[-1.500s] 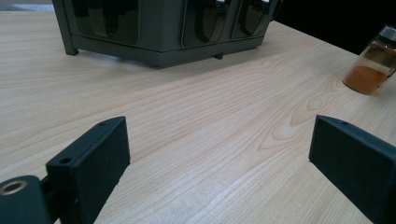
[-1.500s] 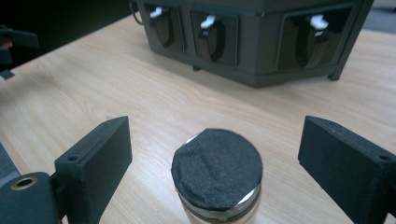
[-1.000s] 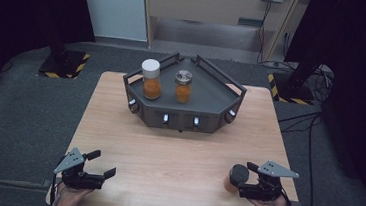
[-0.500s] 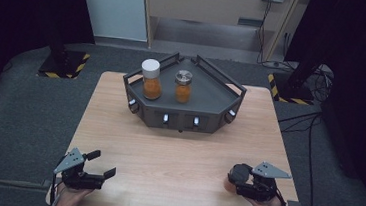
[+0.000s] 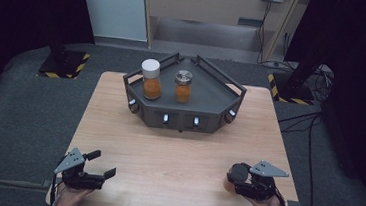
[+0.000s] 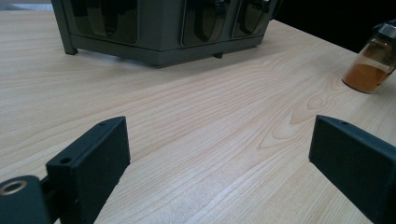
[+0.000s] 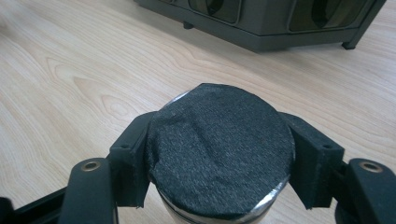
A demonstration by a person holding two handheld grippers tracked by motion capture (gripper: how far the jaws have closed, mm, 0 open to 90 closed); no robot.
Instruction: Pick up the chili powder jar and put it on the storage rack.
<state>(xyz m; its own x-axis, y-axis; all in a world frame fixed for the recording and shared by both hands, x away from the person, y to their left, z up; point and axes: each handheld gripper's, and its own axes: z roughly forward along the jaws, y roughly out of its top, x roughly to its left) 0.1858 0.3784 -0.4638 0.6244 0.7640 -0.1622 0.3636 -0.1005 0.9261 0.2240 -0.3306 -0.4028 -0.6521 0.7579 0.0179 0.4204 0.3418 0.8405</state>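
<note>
A light wooden table (image 5: 182, 148) fills the middle of the frame, standing on grey carpet floor (image 5: 24, 114). Across the top runs a pale wall panel (image 5: 113, 4) beside a beige cabinet front (image 5: 204, 4). Yellow-and-black striped stand bases (image 5: 64, 65) sit at left and right. Black cables (image 5: 309, 129) trail over the floor at right. Both upper corners lie in darkness.

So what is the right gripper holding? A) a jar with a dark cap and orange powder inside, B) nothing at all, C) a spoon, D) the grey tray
A: in the right gripper view the right gripper has both jaws pressed on the jar's dark cap, and the left gripper view shows that jar holding orange powder.
</note>
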